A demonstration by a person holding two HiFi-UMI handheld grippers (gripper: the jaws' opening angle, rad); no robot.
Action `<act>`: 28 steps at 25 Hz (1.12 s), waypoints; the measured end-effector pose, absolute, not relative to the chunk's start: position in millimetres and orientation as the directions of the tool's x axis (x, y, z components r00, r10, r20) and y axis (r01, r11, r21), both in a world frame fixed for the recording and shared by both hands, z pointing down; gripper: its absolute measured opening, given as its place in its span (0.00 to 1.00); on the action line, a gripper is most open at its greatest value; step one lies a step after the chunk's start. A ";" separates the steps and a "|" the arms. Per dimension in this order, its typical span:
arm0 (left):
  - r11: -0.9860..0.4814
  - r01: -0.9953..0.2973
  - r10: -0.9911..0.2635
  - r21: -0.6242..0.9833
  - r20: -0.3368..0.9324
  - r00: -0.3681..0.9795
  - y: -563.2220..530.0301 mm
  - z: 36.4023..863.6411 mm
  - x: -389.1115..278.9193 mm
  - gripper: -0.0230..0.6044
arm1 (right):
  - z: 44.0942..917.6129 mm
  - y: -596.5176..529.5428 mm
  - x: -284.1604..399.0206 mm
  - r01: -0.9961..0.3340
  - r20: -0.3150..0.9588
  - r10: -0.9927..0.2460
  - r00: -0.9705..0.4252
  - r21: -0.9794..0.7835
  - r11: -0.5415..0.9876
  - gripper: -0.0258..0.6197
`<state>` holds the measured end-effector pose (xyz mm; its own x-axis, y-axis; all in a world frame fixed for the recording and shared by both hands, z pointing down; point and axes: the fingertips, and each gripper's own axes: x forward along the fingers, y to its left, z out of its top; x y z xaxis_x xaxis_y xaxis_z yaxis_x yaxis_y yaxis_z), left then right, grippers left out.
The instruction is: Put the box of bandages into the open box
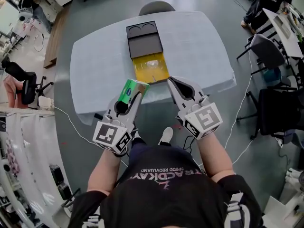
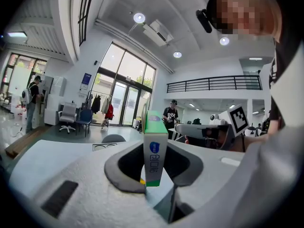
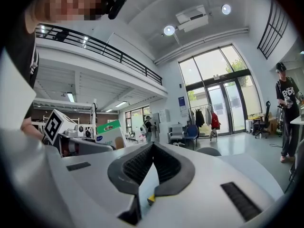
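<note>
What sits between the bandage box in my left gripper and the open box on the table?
Nothing: in the head view, only a bare strip of white table separates the bandage box from the open box.

1. The green-and-white cardboard box of bandages (image 1: 134,88) stands upright between the jaws of my left gripper (image 1: 132,97).
2. My right gripper (image 1: 174,82) lies just to the right of the left one. Both are over the near edge of the white-covered table (image 1: 204,56).
3. The black-and-yellow open box (image 1: 151,69) lies on the table just ahead of both tools, its near right corner just beside the right gripper's tip.
4. That box's covered part runs on away from the tools, behind its open part.
5. A grey rounded chair (image 1: 156,6) stands beyond the table's far edge, straight ahead of the tools.
</note>
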<state>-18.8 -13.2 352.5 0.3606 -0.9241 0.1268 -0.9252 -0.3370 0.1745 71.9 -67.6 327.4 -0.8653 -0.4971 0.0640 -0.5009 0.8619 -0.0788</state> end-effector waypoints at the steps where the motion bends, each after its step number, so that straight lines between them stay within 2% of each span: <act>1: -0.330 -0.928 -0.927 0.174 0.127 0.354 -14.1 352.3 -15.4 0.20 | 327.1 -68.6 74.6 -0.494 0.062 -0.490 -0.869 -0.077 0.866 0.05; 15: -0.333 -0.927 -0.923 0.171 0.140 0.357 -38.4 350.5 6.1 0.20 | 322.2 -90.0 91.7 -0.494 0.038 -0.493 -0.869 -0.090 0.865 0.05; 28: -0.393 -0.891 -0.885 0.227 0.171 0.433 -84.2 380.1 -29.5 0.20 | 342.1 -126.3 55.1 -0.561 0.088 -0.554 -0.828 -0.102 0.822 0.05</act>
<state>-29.5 -84.2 380.1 0.4335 -0.8849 0.1705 -0.8912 -0.3929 0.2268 55.1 -126.3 342.1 -0.8277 -0.5543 0.0877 -0.5610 0.8215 -0.1018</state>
